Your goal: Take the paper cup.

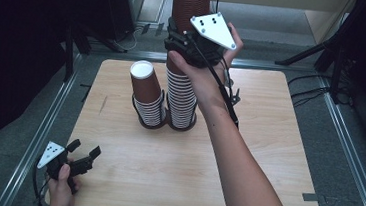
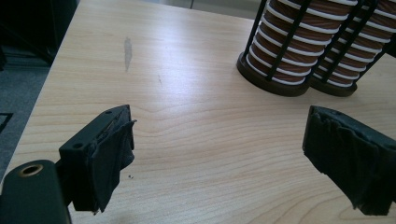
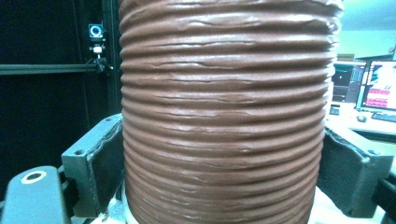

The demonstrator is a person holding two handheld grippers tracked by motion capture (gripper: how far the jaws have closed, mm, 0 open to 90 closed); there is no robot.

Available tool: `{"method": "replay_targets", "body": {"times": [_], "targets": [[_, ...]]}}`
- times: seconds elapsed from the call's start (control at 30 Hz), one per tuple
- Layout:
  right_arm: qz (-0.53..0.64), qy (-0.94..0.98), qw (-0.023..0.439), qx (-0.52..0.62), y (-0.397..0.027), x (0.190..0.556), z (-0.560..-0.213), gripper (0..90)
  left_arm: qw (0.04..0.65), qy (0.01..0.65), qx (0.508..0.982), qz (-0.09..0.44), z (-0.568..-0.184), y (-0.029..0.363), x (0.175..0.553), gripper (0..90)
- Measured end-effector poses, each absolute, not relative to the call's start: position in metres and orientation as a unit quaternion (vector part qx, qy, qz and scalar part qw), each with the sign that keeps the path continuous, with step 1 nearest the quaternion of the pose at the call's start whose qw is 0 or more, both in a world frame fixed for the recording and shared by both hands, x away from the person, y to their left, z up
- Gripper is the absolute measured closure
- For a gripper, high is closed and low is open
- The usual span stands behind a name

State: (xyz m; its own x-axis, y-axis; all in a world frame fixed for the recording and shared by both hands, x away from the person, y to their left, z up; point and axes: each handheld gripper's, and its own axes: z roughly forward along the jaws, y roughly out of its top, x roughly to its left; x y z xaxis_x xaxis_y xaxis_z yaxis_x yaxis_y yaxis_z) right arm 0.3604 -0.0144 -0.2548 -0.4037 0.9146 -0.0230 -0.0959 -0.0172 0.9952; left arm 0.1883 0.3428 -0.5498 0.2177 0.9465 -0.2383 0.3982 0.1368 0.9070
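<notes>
Ribbed brown paper cup [image 3: 224, 116], slight sheen, squeezed by matt black crinkled pads [image 3: 105, 172]; the table [image 1: 165, 171] is pale smooth wood grain.

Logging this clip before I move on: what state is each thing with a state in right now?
Right gripper: shut on top brown cup, high over the stack.
Top brown cup: upright, ribbed wall clamped between both pads.
Tall cup stack: upright in its black holder.
Short cup stack: tilted, in its holder.
Left gripper: open, holding nothing, near table edge.
</notes>
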Motion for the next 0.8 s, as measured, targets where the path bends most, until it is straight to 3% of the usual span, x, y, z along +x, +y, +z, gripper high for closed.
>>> {"method": "replay_targets", "body": {"times": [0.8], "targets": [[0.611, 0.552, 0.432, 0.368, -0.046, 0.358, -0.250, 12.3, 0.500, 0.562, 0.598, 0.274, -0.550, 0.342, 0.188, 9.1]]}}
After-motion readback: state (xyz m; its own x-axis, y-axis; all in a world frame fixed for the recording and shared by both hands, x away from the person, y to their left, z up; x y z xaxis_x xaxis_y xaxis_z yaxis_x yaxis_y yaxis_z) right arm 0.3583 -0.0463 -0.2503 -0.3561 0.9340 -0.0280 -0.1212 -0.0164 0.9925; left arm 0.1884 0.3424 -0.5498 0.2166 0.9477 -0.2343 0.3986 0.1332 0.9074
